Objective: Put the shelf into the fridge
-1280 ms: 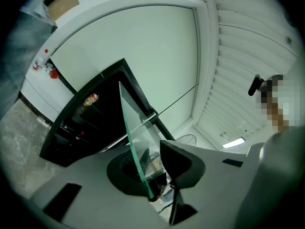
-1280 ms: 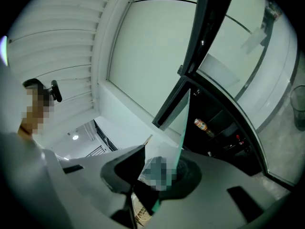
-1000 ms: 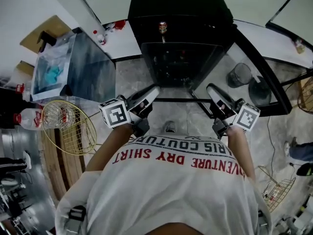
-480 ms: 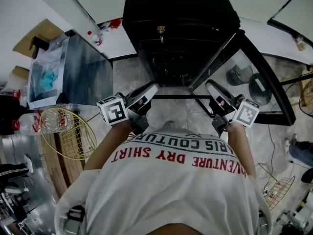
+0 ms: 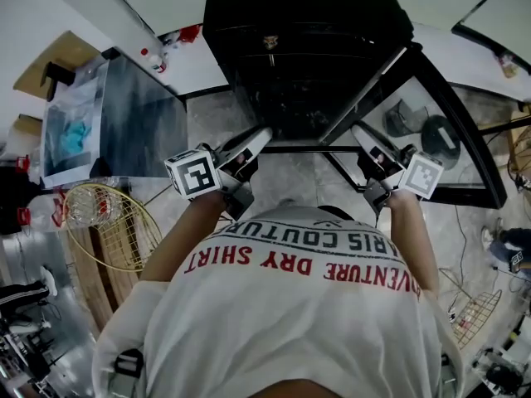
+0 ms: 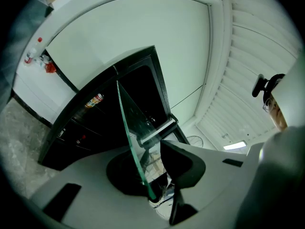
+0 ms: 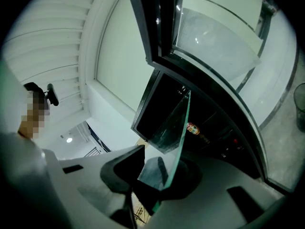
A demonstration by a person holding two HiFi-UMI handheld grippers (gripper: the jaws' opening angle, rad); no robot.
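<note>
- Both grippers are clamping the glass shelf (image 6: 131, 144) between them, one on each side edge, and are holding it in the air in front of the person's white shirt (image 5: 299, 305).
- Seen along its own jaws, the left gripper (image 6: 145, 166) is standing part-way closed, with the green edge of the pane running down between its dark pads. Those jaws have just been opening a little, with the glass between them.
- In its own view, the right gripper (image 7: 159, 171) is showing the same hold. The pane is sitting in the throat of its jaws, which have also just been easing open slightly.
- From the head view, the shelf is lying roughly level, its near edge spanning the gap between the two grippers and its far edge pointing into the black fridge (image 5: 307, 23).
- Whether that far edge is already crossing the fridge's opening cannot be told.
- At the right, the fridge's glass door (image 5: 431, 131) is standing swung wide open.
- Inside, a can (image 5: 270, 43) is sitting on an upper level of the dark cabinet.
- Over on the left, a wire basket (image 5: 116, 222) is resting on the floor, well apart from the fridge.
</note>
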